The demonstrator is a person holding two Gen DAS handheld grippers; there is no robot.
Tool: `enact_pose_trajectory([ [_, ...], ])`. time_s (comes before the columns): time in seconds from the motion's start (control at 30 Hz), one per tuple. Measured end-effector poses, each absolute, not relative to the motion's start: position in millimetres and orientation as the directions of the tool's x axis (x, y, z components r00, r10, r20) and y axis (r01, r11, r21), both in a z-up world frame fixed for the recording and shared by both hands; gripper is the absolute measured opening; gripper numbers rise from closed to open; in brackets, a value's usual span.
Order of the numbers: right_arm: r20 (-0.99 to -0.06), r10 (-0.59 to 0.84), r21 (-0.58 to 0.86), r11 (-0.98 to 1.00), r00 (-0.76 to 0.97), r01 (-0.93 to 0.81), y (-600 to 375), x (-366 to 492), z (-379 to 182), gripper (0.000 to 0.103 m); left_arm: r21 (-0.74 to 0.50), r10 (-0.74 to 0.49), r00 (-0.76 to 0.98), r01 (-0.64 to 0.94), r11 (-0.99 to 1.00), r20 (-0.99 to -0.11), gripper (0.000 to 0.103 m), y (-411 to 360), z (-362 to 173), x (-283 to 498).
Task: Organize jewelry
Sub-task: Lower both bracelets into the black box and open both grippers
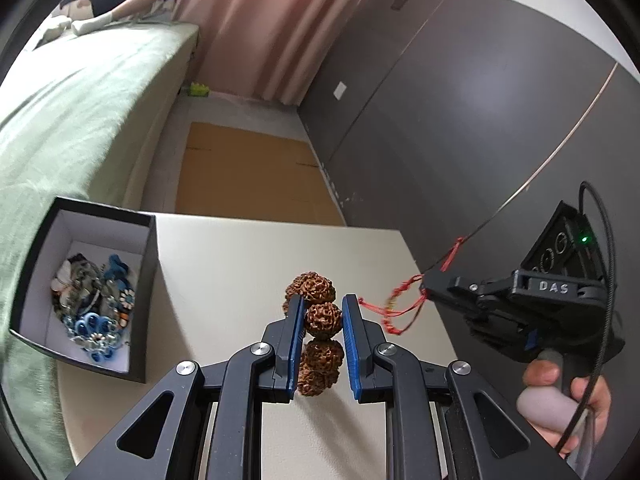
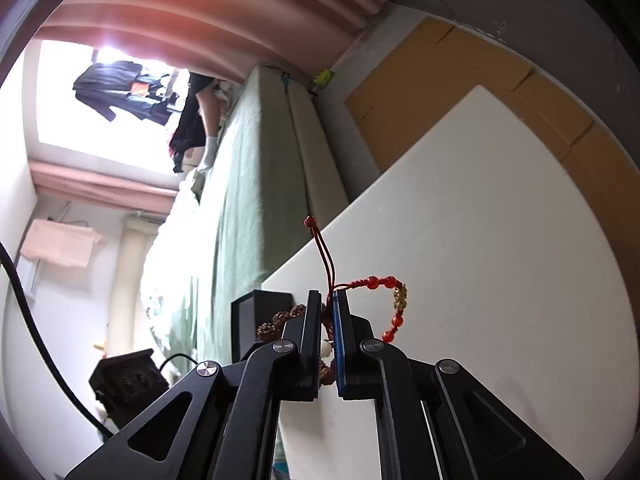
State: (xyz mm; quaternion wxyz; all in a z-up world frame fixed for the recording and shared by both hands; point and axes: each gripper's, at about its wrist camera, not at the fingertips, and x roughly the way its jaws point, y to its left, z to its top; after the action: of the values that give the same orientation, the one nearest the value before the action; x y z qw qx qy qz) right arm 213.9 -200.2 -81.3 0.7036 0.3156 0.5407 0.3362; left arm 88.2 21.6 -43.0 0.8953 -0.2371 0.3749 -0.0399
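White desk (image 1: 248, 264), lower frame; black box (image 1: 154, 264) at its left edge, green bed (image 1: 80, 112) beyond. Left claw (image 1: 323, 316) pinches brown bead bracelet (image 1: 322, 318); right claw (image 2: 329, 308) pinches red cord bracelet (image 2: 394, 296).

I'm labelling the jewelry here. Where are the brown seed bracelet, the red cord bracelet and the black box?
brown seed bracelet (image 1: 323, 317), left wrist view, the clamped bead
red cord bracelet (image 2: 394, 300), right wrist view, gold beads
black box (image 1: 150, 280), left wrist view, right wall

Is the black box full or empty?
Partly full. The open black box holds a pile of blue and silver jewelry on its white floor, well below the rim.
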Motion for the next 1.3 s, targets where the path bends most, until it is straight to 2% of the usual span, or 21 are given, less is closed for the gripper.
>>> enact_pose_trajectory([
  [0.3,-0.539,0.824,0.812,0.563,0.174,-0.153,-176,211,-84,0.007,-0.445,-0.198,0.76,-0.131,0.886,-0.619,0.019,57,-23,71],
  [0.5,-0.551,0.819,0.805,0.572,0.162,-0.158,-162,209,-88,0.007,-0.426,-0.115,0.805,-0.181,0.886,-0.582,0.019,95,-4,53],
  [0.77,-0.566,0.812,0.791,0.584,0.144,-0.18,-147,206,-91,0.007,-0.427,-0.036,0.813,-0.266,0.864,-0.581,0.02,135,-3,40],
  [0.97,-0.58,0.803,0.782,0.595,0.137,-0.185,-142,204,-92,0.007,-0.459,-0.058,0.818,-0.261,0.849,-0.573,0.019,143,-6,46],
  [1.07,-0.579,0.803,0.782,0.596,0.139,-0.184,-142,205,-90,0.007,-0.449,-0.042,0.799,-0.293,0.844,-0.6,0.02,142,-12,51],
  [1.1,-0.579,0.803,0.782,0.595,0.14,-0.183,-142,204,-90,0.007,-0.424,0.0,0.78,-0.34,0.84,-0.625,0.021,145,-16,53],
  [1.17,-0.579,0.803,0.783,0.595,0.139,-0.182,-142,203,-91,0.007,-0.374,0.052,0.733,-0.405,0.835,-0.678,0.031,150,-24,58],
  [1.2,-0.579,0.803,0.783,0.596,0.139,-0.181,-142,203,-91,0.007,-0.368,0.059,0.718,-0.424,0.827,-0.694,0.041,152,-28,59],
  [1.27,-0.575,0.807,0.785,0.591,0.139,-0.184,-141,202,-90,0.007,-0.408,0.052,0.736,-0.43,0.806,-0.675,0.047,159,-29,52],
  [1.3,-0.569,0.811,0.789,0.585,0.139,-0.189,-140,202,-89,0.007,-0.415,0.054,0.745,-0.428,0.803,-0.665,0.054,161,-27,49],
])
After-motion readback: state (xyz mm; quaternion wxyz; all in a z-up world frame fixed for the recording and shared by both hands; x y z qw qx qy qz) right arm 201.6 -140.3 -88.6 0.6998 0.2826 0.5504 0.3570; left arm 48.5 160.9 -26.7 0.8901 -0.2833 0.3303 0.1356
